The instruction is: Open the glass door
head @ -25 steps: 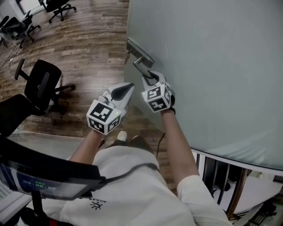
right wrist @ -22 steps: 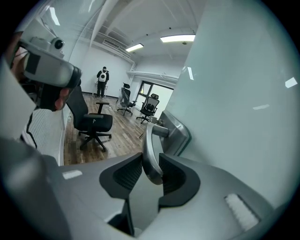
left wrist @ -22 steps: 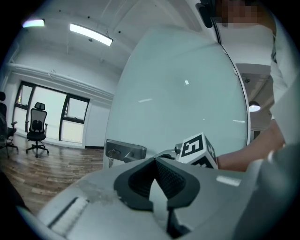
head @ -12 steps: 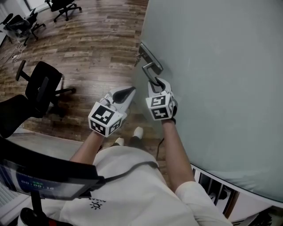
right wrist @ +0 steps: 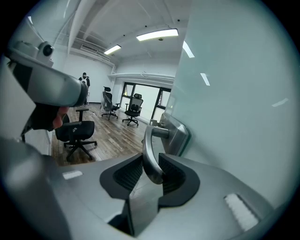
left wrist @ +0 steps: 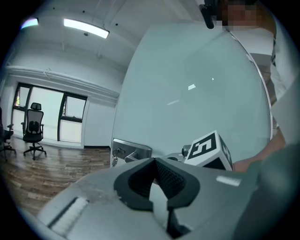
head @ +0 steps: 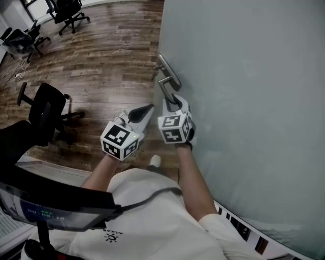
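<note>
The frosted glass door (head: 244, 101) fills the right side of the head view. Its metal lever handle (head: 164, 87) hangs from a steel plate (head: 168, 70) near the door's edge, with keys (head: 155, 74) in the lock. My right gripper (head: 174, 101) is shut on the lever's free end. In the right gripper view the lever (right wrist: 149, 154) sits pinched between both pads. My left gripper (head: 149, 108) hovers just left of it, shut and holding nothing. The left gripper view shows the plate (left wrist: 131, 149) and the right gripper's marker cube (left wrist: 206, 150) beyond my left gripper (left wrist: 153, 161).
Wooden floor (head: 111, 45) spreads left of the door. A black office chair (head: 48, 109) stands close on the left, and more chairs (head: 68, 10) are at the far back. A dark desk edge with a screen (head: 51, 203) lies at the bottom left.
The right gripper has kept its hold on the lever and rolled a little. Both grippers and the door's edge have shifted slightly, the left gripper staying beside the right.
</note>
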